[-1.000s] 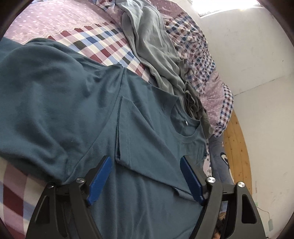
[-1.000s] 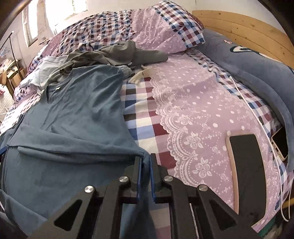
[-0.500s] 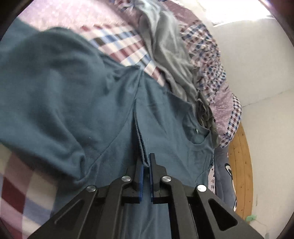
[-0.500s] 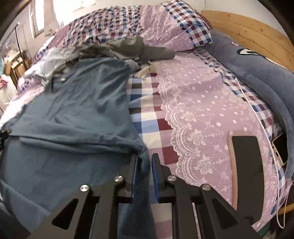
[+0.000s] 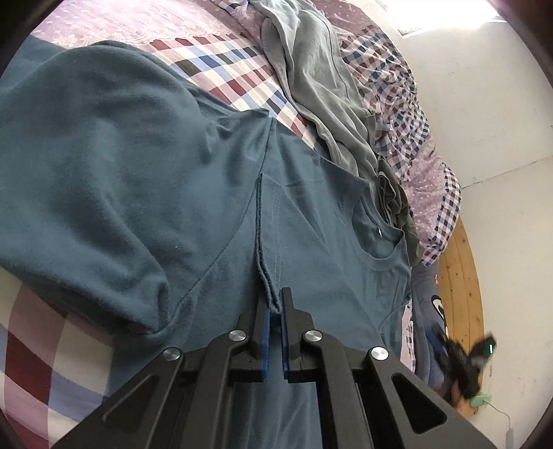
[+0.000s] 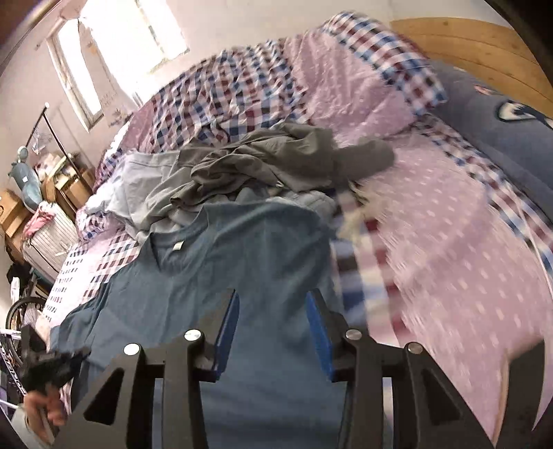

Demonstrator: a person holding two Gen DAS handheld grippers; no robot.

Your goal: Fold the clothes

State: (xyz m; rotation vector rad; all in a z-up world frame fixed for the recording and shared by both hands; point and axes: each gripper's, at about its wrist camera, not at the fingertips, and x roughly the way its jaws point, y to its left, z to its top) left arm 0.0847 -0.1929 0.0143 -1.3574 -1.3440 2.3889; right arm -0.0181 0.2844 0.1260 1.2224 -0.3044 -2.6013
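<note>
Daylight fills both views. In the right wrist view a window (image 6: 114,58) at upper left is blown out to white, and the bedspread (image 6: 459,241) on the right side smears with motion blur; the grey clothes (image 6: 276,162) at centre stay fairly sharp. The left wrist view is crisp, with glare on the wall (image 5: 449,17) at top right and a blurred right gripper (image 5: 463,359) at lower right. Fisheye bending curves both pictures, and dark vignettes ring the corners.
</note>
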